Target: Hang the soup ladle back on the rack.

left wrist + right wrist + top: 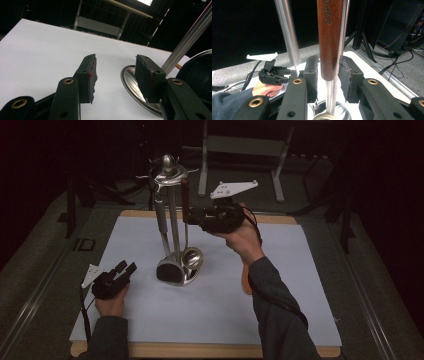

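A white sheet covered the wooden surface, with dark floor and black stands around it. Landmark: the metal utensil stand near the sheet's middle. Nearer than the stand and to its left, the left gripper rested on the sheet, its jaws spread with nothing between them, just beside the stand's round base. A steel ladle hung from the stand's top ring, its bowl low beside the base. Level with the upper part of the stand, on its right, the right gripper sat around the ladle's wooden handle, the jaws parted with small gaps either side, not pressing it. A grey frame stood beyond the surface.
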The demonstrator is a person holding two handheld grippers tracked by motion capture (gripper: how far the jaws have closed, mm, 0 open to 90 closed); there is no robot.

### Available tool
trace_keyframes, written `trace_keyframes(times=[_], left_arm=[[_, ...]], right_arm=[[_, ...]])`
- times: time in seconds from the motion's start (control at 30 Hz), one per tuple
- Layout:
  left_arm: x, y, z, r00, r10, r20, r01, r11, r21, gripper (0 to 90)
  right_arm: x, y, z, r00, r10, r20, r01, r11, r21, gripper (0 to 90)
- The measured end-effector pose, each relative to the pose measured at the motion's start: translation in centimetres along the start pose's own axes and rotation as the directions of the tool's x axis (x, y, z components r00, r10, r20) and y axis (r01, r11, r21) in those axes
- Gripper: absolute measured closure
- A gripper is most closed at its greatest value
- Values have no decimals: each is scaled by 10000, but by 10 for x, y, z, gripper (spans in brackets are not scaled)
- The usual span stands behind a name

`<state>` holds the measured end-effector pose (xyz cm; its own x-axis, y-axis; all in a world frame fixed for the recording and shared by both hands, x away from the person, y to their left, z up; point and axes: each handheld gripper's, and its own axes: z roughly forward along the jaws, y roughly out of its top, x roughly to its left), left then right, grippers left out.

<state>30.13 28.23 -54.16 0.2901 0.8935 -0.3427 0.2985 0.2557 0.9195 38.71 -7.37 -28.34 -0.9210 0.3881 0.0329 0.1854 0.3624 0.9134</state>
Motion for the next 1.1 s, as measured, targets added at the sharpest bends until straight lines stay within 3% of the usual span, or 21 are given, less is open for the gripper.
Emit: trace_keyframes(times=[0.63,1.1], left_arm=[[0,0,0,10000,-48,13,48,10000,3,523],[0,0,0,10000,-5,35,5,10000,62,529]], right_arm=[[-10,-20,-8,9999,-142,72,137,9972,734,688],[-16,-38,-12,9990,-229,395,166,9880,1535,690]])
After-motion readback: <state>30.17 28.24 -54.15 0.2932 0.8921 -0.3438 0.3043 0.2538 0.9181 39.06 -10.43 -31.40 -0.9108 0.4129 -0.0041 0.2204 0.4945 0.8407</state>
